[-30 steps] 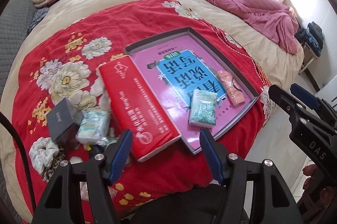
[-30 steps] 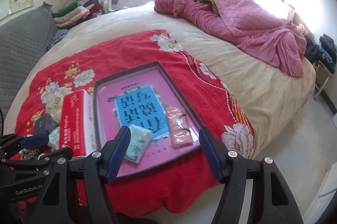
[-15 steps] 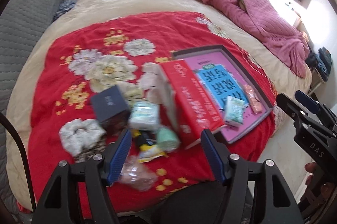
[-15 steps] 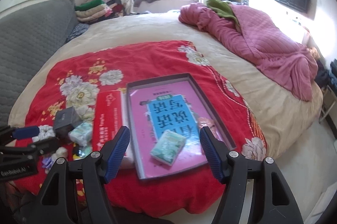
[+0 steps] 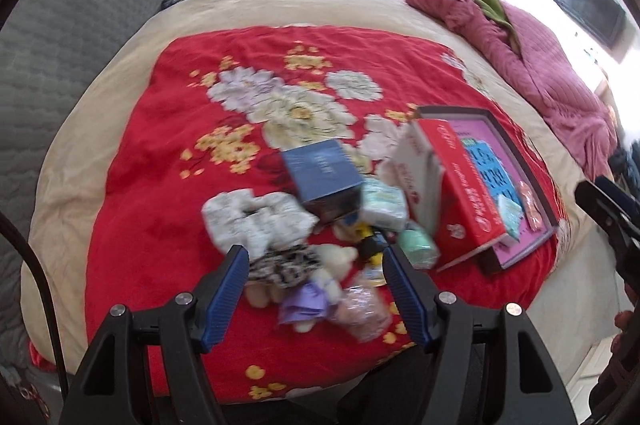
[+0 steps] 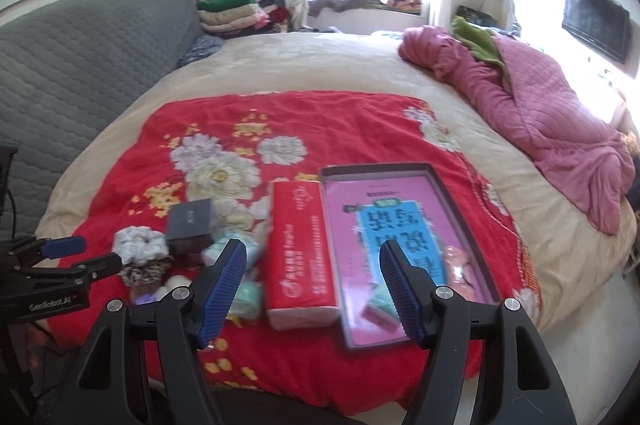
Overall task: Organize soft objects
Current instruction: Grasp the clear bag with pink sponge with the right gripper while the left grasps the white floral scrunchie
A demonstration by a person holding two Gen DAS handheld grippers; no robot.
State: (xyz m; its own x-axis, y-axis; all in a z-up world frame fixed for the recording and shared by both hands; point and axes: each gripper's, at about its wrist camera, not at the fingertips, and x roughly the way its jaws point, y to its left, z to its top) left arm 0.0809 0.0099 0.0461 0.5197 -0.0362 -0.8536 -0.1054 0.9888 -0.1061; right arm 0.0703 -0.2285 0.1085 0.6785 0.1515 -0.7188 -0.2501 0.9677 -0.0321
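A pile of small soft things lies on the red flowered blanket point(image 5: 240, 73): a white scrunchie point(image 5: 256, 221), a black-and-white scrunchie point(image 5: 284, 263), a small plush bear point(image 5: 316, 289), tissue packs point(image 5: 382, 203) and a pink wrapped pack point(image 5: 362, 311). A pink tray point(image 6: 404, 245) on the right holds a green tissue pack point(image 5: 508, 215) and a pink item point(image 5: 530, 203). A red tissue pack point(image 6: 302, 249) lies beside the tray. My left gripper point(image 5: 316, 287) is open, above the pile. My right gripper point(image 6: 312, 285) is open, above the red pack and tray.
A dark blue box point(image 5: 324, 177) stands in the pile. The bed carries a crumpled pink quilt point(image 6: 532, 113) at the right and folded clothes point(image 6: 236, 11) at the back. A grey headboard point(image 6: 80, 65) is at the left. The bed edge is near me.
Both grippers have swung left. The left view now centres on the pile of small items instead of the tray. Both stay open and empty.
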